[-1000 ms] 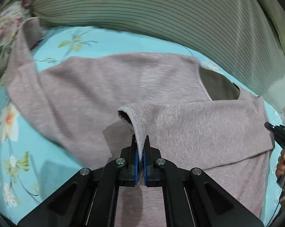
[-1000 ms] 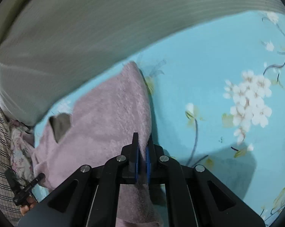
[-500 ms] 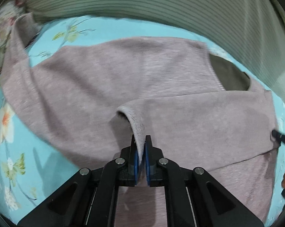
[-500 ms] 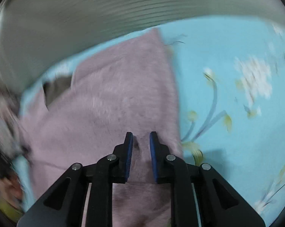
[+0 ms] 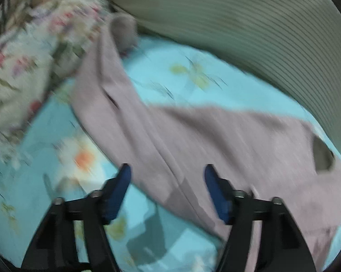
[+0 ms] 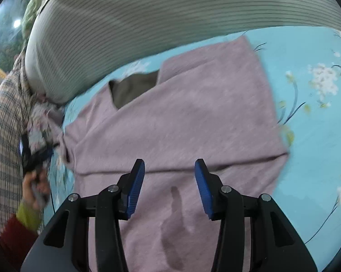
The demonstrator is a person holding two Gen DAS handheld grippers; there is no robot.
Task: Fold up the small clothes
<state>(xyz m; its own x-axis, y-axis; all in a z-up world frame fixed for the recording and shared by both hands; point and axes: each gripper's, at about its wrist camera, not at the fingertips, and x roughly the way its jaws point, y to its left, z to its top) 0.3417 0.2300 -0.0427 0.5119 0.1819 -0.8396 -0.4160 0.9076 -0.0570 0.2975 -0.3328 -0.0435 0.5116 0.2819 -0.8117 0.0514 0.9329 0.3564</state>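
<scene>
Left gripper (image 5: 167, 174): blue pads spread wide, holding nothing, poised over the sweater (image 5: 215, 140) where a sleeve (image 5: 109, 79) branched off; view blurred. Right gripper (image 6: 169, 170): pads likewise parted, empty, above the sweater's (image 6: 181, 113) lower part, a dark stain (image 6: 172, 238) beneath it. Sweater: mauve knit, flat on the turquoise floral sheet (image 6: 313, 124), one side folded across the body, grey neck lining (image 6: 134, 86) exposed. Sleeve stretched toward a floral pillow (image 5: 34, 52). Farthest: striped pillow (image 6: 147, 22) along the sheet's edge.
</scene>
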